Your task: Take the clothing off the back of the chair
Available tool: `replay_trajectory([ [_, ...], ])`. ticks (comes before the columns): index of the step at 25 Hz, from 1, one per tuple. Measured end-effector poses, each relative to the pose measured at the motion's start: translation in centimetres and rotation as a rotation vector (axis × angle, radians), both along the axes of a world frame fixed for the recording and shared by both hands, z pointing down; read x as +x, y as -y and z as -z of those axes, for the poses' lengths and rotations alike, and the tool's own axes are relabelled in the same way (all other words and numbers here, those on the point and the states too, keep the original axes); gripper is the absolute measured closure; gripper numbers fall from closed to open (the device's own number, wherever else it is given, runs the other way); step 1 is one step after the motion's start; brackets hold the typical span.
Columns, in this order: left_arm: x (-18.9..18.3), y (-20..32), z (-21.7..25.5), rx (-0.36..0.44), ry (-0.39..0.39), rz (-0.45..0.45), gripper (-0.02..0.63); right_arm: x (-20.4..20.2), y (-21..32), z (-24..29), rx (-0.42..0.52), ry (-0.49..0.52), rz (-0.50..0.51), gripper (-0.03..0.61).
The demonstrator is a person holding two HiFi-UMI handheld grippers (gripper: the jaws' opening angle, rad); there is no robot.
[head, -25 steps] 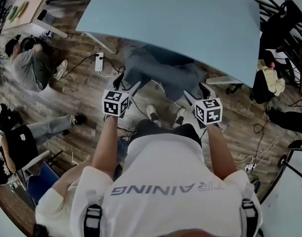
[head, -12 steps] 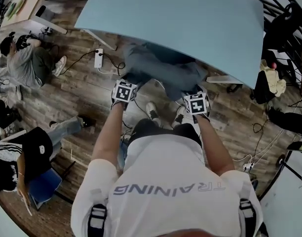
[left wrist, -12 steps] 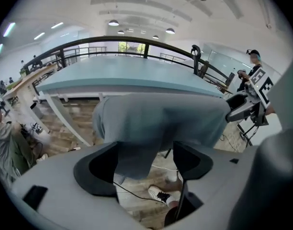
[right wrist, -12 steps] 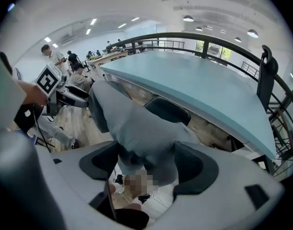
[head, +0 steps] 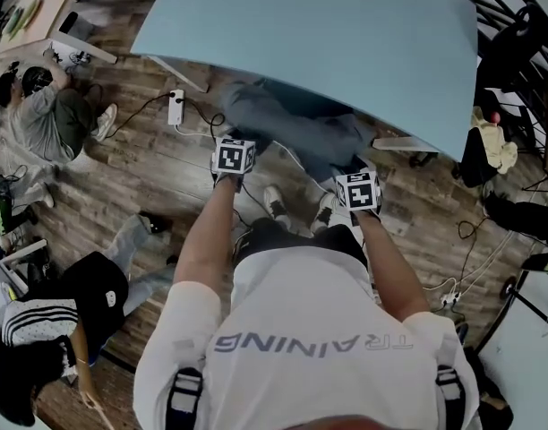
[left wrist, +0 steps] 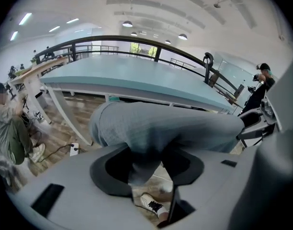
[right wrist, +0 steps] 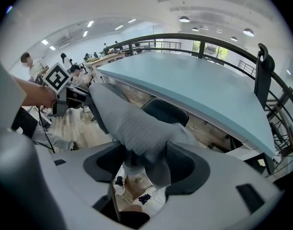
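Now gripping: left gripper [left wrist: 149, 164] and right gripper [right wrist: 144, 164] have just been closing, each pinching a fold of the grey cloth garment [head: 292, 124]. It drapes over the black chair back [right wrist: 165, 110] at frame centre. Best to lift both ends evenly, upward, clear of the pale blue table [head: 328, 34] edge.

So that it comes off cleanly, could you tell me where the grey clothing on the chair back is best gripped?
Probably pinch the clothing at its top fold, one hold near each end since it is wide, where it hangs over the chair. Come from above on the near side: the table overhangs the far side.
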State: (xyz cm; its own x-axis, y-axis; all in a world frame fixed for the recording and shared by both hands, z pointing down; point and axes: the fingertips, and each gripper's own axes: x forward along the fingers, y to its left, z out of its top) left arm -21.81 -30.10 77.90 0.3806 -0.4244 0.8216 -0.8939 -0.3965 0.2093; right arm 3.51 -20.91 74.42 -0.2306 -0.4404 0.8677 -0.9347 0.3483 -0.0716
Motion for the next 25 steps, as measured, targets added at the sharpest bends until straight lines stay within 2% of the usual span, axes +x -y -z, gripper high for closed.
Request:
replay_trajectory([
  [3,0.9,-0.3,0.8,0.001,-0.001,-0.012,0.500,-0.2,-0.2,0.9,0.018,-0.021,0.022,0.350],
  [6,1.4,-1.4,1.9,0.031,-0.010,-0.015,0.538,-0.6,-0.7,1.8,0.040,-0.003,0.023,0.459],
  [7,1.3,-2.0,2.5,0.051,-0.021,-0.007,0.540,-0.7,-0.8,2.0,0.047,0.010,0.019,0.470],
  [13,0.9,-4.2,7.4,0.166,-0.121,0.056,0.543,-0.5,-0.6,5.2,0.107,0.147,-0.037,0.489],
  [19,1.1,-3.3,14.5,0.302,-0.184,0.111,0.545,0.0,1.6,10.6,0.196,0.322,-0.133,0.503],
  [25,1.1,-0.7,24.4,0.503,-0.232,0.116,0.545,-0.3,5.3,18.6,0.332,0.508,-0.164,0.508],
])
